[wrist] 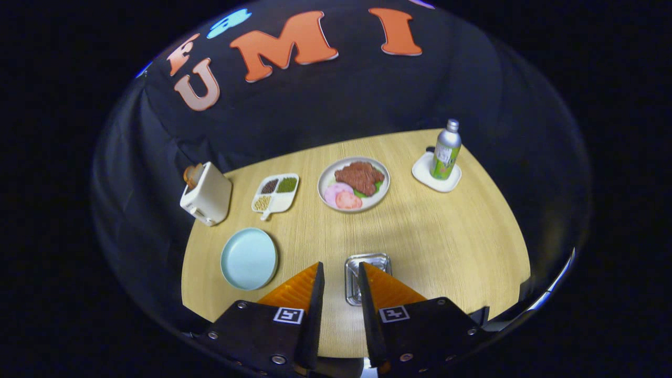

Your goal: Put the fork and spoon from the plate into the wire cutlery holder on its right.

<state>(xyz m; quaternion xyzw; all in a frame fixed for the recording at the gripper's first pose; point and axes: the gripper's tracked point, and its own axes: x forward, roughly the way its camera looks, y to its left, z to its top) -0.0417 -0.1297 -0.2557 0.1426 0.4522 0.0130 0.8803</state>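
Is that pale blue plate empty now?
Empty: the pale blue plate shows only bare surface, no fork or spoon. The tongs stand slightly apart, holding nothing.

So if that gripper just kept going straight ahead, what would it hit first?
Probably the metal cutlery holder, just ahead of the open gripper and partly behind its right finger. Beyond it stands the plate of meat. Depth is uncertain.
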